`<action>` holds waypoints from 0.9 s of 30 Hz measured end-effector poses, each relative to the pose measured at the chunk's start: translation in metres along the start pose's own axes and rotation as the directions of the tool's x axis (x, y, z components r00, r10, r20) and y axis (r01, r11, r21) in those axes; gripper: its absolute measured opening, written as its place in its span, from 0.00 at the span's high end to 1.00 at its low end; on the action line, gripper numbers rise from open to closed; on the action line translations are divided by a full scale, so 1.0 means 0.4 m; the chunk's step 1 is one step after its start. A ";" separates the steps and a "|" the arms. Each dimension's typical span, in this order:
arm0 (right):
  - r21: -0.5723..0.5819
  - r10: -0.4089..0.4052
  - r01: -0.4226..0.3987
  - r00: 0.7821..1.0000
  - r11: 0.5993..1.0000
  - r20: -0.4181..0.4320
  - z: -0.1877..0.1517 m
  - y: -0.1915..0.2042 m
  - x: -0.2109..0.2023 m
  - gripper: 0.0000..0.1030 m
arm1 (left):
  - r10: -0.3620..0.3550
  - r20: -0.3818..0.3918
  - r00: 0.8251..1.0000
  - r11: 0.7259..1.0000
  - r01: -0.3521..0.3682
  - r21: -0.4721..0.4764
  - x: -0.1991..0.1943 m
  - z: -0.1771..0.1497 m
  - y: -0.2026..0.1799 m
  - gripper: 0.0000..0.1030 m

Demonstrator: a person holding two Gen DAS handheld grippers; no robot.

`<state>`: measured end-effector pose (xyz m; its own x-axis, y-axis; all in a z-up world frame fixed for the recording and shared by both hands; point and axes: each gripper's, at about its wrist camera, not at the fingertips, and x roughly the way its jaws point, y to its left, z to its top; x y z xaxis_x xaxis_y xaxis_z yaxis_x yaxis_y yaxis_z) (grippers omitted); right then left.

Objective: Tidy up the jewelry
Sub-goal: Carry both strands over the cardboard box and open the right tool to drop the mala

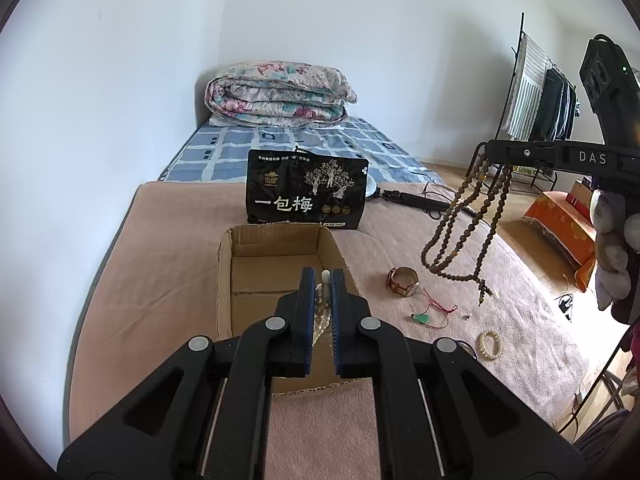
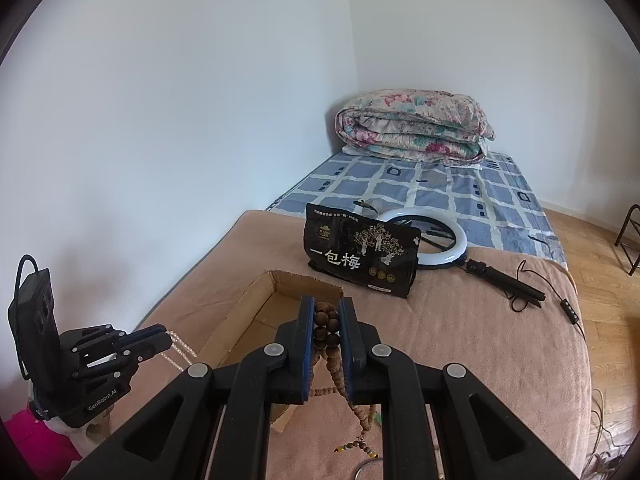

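My left gripper [image 1: 323,275] is shut on a white pearl strand [image 1: 322,308] and hovers over an open cardboard box [image 1: 240,256] on the pink blanket. In the right wrist view the same gripper [image 2: 166,340] shows at the left with the pearls [image 2: 180,350] dangling beside the box [image 2: 256,300]. My right gripper [image 2: 326,303] is shut on a long brown wooden bead necklace [image 2: 326,322]. From the left wrist view that necklace [image 1: 460,232] hangs in loops from the right gripper [image 1: 485,151], above the blanket and right of the box.
A red-and-gold bracelet [image 1: 402,280], a green pendant on red cord [image 1: 422,318] and a cream bead bracelet [image 1: 490,344] lie on the blanket [image 1: 160,272]. A black snack bag [image 2: 360,256] stands behind the box, next to a ring light [image 2: 458,240]. A folded quilt [image 2: 412,124] sits far back.
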<state>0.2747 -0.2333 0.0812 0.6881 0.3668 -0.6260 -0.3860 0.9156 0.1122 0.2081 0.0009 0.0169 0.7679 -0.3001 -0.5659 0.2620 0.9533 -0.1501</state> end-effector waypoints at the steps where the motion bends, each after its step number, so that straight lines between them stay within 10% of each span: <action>1: 0.007 0.009 -0.009 1.000 1.000 -0.005 0.001 -0.001 0.005 0.90 | 0.007 -0.004 1.000 1.000 -0.007 0.008 0.002 0.004 0.001 0.95; 27: 0.061 0.175 -0.170 0.981 0.984 -0.090 0.010 0.086 0.234 0.90 | 0.012 -0.030 0.999 1.000 -0.012 0.007 0.067 0.031 0.063 0.95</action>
<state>0.3281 -0.1666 0.0296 0.5521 0.5049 -0.6636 -0.4589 0.8484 0.2638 0.2424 0.0165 0.0081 0.7533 -0.2875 -0.5915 0.2567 0.9566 -0.1380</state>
